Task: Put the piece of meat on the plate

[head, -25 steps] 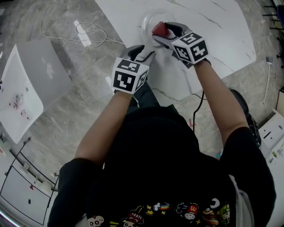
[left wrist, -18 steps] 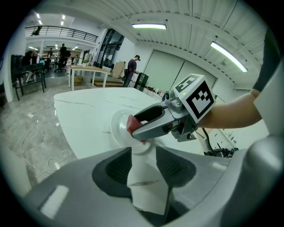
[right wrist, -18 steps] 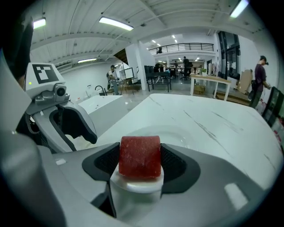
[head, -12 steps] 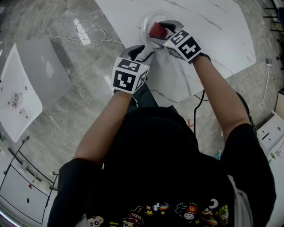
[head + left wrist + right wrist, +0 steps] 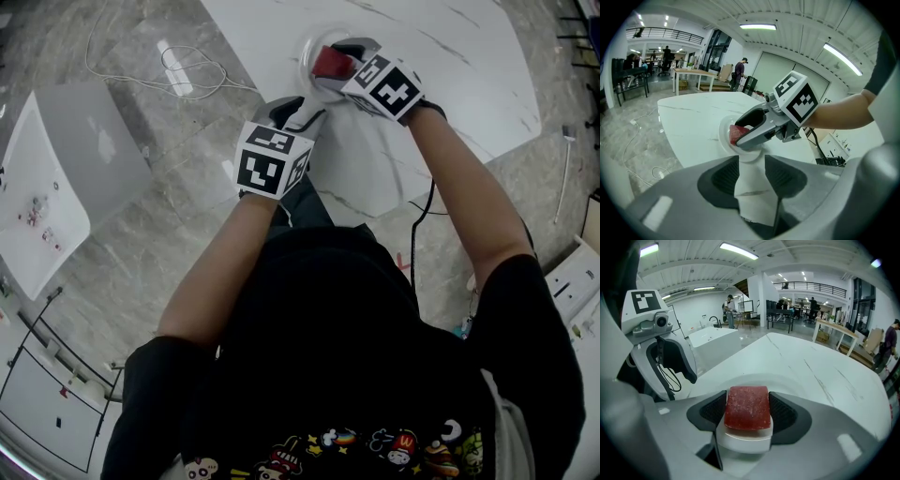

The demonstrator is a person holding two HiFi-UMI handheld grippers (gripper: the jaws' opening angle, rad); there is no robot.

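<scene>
A red block of meat (image 5: 330,62) is held between the fingers of my right gripper (image 5: 336,64), which is shut on it. It hangs just over the round white plate (image 5: 310,44) near the white table's front edge. In the right gripper view the meat (image 5: 746,408) fills the gap of the right gripper (image 5: 746,405), with the plate's rim (image 5: 740,440) right below. My left gripper (image 5: 305,111) stands open and empty, just short of the plate. The left gripper view shows the left gripper (image 5: 752,161) open and pointing at the meat (image 5: 737,132) and the plate (image 5: 723,137).
The white marble table (image 5: 450,66) stretches away behind the plate. On the grey floor at the left lie a closed laptop (image 5: 89,141), a white board (image 5: 28,206) and a looped white cable (image 5: 187,70). A black cable (image 5: 424,216) hangs at the table's near right.
My right gripper has moved left and farther out with the meat, and now it is over the plate. The left gripper has stayed in place.
</scene>
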